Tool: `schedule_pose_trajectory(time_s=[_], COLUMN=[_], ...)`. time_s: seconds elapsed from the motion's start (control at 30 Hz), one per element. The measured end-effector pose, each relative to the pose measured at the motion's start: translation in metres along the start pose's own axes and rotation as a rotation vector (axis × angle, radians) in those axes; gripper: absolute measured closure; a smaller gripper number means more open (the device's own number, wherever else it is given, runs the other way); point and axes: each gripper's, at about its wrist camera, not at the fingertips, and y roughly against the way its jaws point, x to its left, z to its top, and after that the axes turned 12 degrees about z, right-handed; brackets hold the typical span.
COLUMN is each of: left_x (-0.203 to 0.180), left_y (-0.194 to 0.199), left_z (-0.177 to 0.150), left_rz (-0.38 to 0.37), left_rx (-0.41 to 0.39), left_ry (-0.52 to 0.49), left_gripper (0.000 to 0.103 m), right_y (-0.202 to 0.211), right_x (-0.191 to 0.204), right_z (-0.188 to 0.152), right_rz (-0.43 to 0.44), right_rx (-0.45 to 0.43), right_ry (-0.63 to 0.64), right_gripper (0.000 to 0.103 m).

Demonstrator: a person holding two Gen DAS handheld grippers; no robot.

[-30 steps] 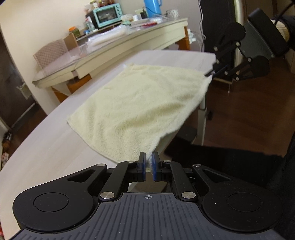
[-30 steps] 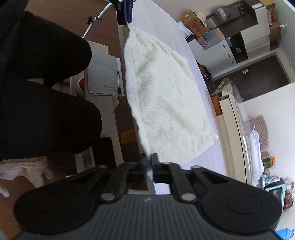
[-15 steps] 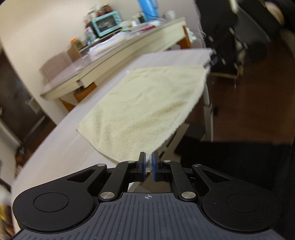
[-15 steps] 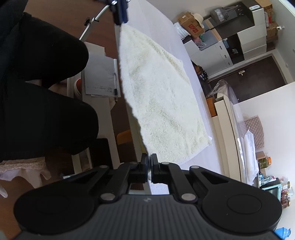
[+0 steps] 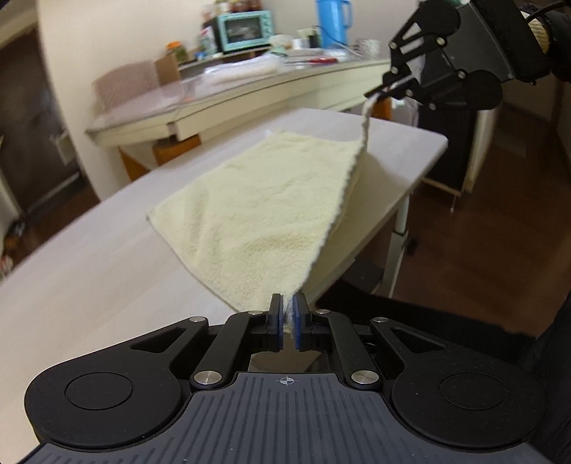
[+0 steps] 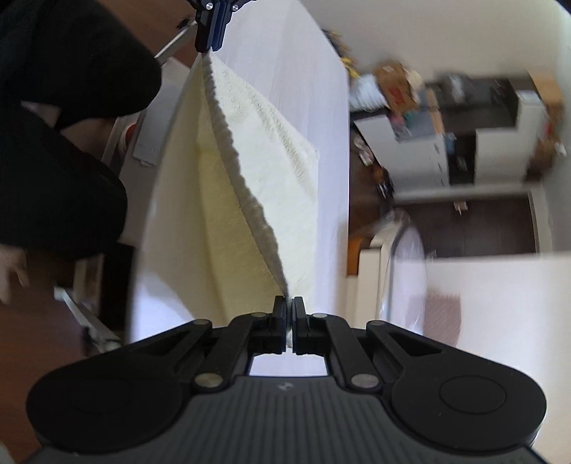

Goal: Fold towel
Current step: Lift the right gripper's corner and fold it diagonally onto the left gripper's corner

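Bare table (image 5: 89, 271) left of towel (image 5: 264, 200)

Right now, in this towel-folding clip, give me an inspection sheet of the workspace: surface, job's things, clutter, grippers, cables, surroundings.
Surface: pale grey-white rectangular table, bare around the towel.
Job's things: pale yellow terry towel, far part flat on the table, near edge raised between both grippers.
Clutter: nothing seen on the work table.
Grippers: left gripper shut on one near towel corner; right gripper shut on the other corner, held higher in the left wrist view.
Cables: thin dark cord by the blue jug on the side counter; nothing seen on the work table.
Surroundings: cream side counter with teal toaster oven, dark wood floor, blurred shelving in the right wrist view.
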Motion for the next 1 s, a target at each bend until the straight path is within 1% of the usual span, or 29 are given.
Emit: schedule_pose_trajectory(time_s=[0.13,0.2,0.27,0.37,0.43,0.7,0.77,0.83,1.0], left_x=[0.003,0.005,0.008,0.01,0.013,0.012,0.013,0.012,0.014], left_y=[-0.002,-0.003,-0.004,-0.006,-0.005,-0.004,-0.004,-0.005,-0.008], left_z=[-0.005,-0.005,-0.005,-0.005,-0.007,-0.007,-0.007,-0.007,-0.005], left_rz=[0.02,0.038,0.054,0.081,0.087,0.122,0.128,0.132,0.14], left_rx=[0.022,0.044,0.067,0.087,0.099,0.109,0.115,0.129,0.151], left_ry=[0.086,0.127,0.202,0.258,0.319,0.41,0.445,0.483,0.536], left_gripper=[0.097,0.097,0.097,0.097,0.097,0.097,0.097,0.097,0.097], right_y=[-0.017,-0.029,-0.042,-0.064,-0.077,-0.124,-0.132,-0.141,-0.16], right_x=[-0.031,-0.047,-0.06,-0.075,-0.081,-0.101,-0.104,-0.107,-0.115], right_z=[0.012,0.021,0.03,0.041,0.047,0.066,0.072,0.077,0.085], right_rz=[0.008,0.012,0.021,0.036,0.056,0.128,0.15,0.17,0.212], right_rx=[-0.001,-0.015,-0.037,-0.064,-0.084,-0.163,-0.182,-0.202,-0.249], right_ry=[0.134,0.197,0.253,0.319,0.345,0.455,0.475,0.488,0.499], right_gripper=[0.1,0.1,0.1,0.1,0.1,0.1,0.1,0.1,0.1])
